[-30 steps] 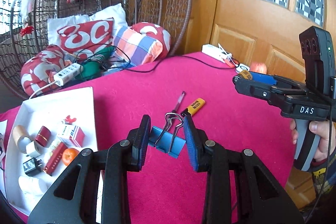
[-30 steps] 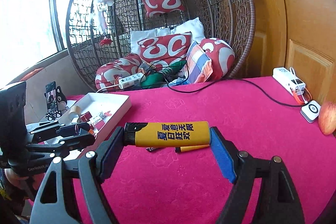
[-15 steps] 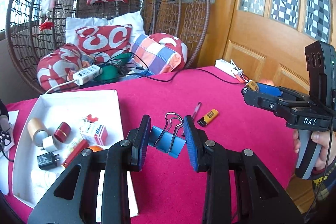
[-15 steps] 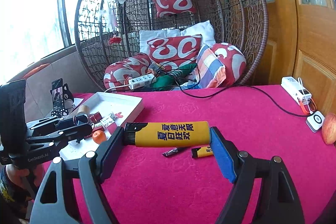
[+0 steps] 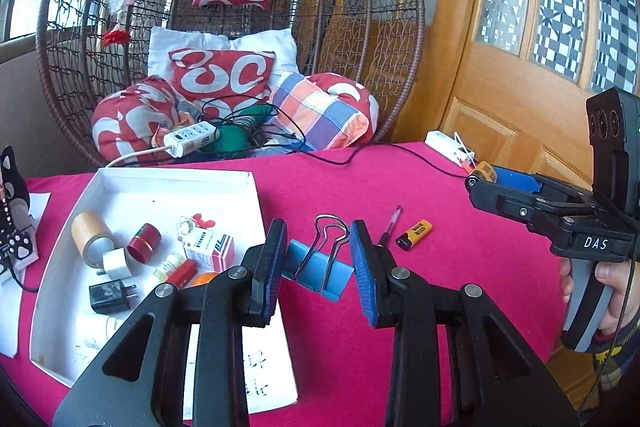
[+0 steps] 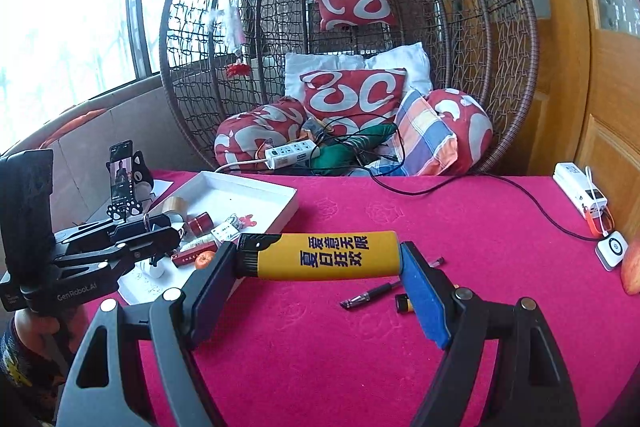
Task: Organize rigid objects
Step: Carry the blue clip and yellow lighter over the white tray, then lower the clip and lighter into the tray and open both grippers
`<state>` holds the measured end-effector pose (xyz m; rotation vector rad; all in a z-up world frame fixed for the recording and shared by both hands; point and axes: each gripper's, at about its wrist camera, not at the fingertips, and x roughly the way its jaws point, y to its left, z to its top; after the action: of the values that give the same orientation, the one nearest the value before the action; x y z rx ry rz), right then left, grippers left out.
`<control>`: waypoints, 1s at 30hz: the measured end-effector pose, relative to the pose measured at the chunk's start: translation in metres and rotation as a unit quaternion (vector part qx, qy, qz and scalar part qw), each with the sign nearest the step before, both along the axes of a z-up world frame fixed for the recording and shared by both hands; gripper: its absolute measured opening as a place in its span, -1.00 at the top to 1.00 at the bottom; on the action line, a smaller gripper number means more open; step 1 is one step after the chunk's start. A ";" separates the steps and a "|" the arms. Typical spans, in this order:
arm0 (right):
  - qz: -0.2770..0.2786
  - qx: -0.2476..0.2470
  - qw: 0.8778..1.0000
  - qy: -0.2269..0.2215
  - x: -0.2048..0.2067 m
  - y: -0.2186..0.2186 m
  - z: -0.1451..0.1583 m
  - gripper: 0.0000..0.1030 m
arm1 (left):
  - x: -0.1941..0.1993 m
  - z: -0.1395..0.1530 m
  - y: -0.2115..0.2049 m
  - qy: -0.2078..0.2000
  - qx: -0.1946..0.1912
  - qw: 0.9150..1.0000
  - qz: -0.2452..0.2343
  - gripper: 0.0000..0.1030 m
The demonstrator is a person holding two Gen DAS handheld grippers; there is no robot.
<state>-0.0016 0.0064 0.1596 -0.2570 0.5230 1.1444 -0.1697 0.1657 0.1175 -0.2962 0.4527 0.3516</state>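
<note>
Both loads swung toward the shallow white cardboard tray (image 5: 132,187), now lower left: left hand-held gripper (image 5: 318,259) clamps the blue metal binder clip (image 5: 320,273), right hand-held gripper (image 6: 316,269) clamps the yellow plastic lighter (image 6: 326,255) endwise; drop-off looks next.

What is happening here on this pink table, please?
A person is sorting small items into a white tray, holding a gripper in each hand. The left gripper is clamped on a blue binder clip, held above the cloth near the tray. The right gripper holds a large yellow lighter lengthwise between its pads. A pen and a small yellow lighter lie on the red tablecloth, not yet sorted.
</note>
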 end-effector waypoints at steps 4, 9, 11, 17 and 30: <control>0.011 -0.003 1.000 -0.005 -0.008 0.013 0.002 -0.56 | -0.007 -0.001 0.009 -0.005 -0.007 1.000 0.010 0.38; 0.028 -0.010 1.000 -0.008 -0.020 0.033 0.001 -0.56 | -0.017 -0.004 0.020 -0.009 -0.018 1.000 0.023 0.38; 0.035 -0.014 0.999 -0.010 -0.024 0.040 0.000 -0.56 | -0.021 -0.006 0.024 -0.010 -0.021 0.999 0.028 0.38; 0.059 -0.024 0.998 -0.014 -0.039 0.067 -0.002 -0.56 | -0.035 -0.011 0.043 -0.014 -0.038 0.998 0.053 0.38; 0.094 -0.041 0.995 0.014 -0.053 0.117 -0.015 -0.56 | -0.056 -0.025 0.079 -0.005 -0.049 0.992 0.116 0.38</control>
<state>-0.0544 0.1235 0.1447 -0.3675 0.5803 1.3127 -0.2258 0.2449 0.0929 -0.4476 0.4281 0.5546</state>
